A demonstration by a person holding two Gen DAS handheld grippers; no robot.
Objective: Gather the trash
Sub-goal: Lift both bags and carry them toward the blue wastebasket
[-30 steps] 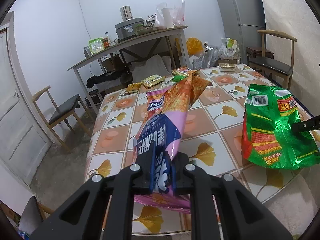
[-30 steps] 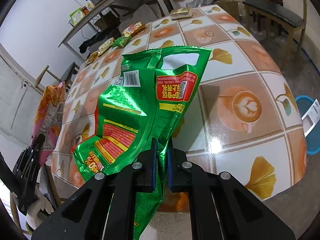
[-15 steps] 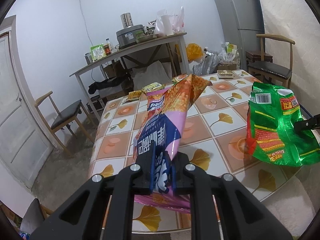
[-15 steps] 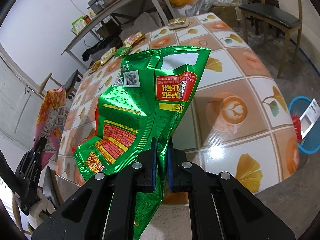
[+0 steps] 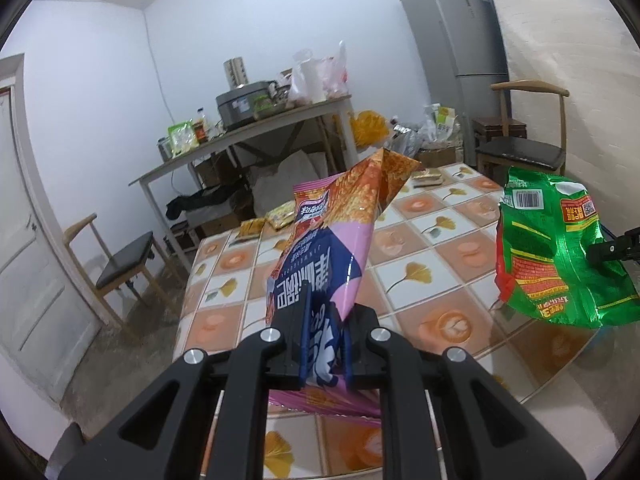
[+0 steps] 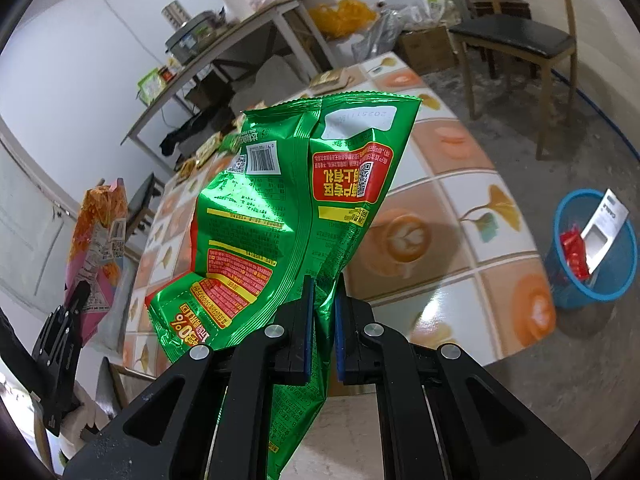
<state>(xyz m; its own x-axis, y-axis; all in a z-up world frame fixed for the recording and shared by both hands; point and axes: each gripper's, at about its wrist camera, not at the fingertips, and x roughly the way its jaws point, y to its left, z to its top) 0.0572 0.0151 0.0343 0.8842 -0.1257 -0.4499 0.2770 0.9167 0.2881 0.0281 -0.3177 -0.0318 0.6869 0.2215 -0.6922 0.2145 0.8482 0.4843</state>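
My left gripper [image 5: 324, 312] is shut on a pink and orange snack bag [image 5: 340, 232] and holds it upright above the near edge of the tiled table [image 5: 420, 248]. My right gripper [image 6: 322, 304] is shut on a green snack bag [image 6: 288, 216], held up over the table's right side. The green bag also shows in the left wrist view [image 5: 548, 248], and the pink bag in the right wrist view [image 6: 100, 236]. A blue trash bin [image 6: 600, 264] with a red wrapper and a white box inside stands on the floor, right of the table.
Several small snack packets [image 5: 280, 212] lie at the table's far end. Wooden chairs stand at the left [image 5: 120, 264] and at the right [image 5: 524, 148]. A cluttered side table [image 5: 248, 132] and a grey fridge [image 5: 460, 60] stand by the back wall.
Both grippers have risen and pulled back from the table with their bags still held. The blue bin has come fully into the right wrist view.
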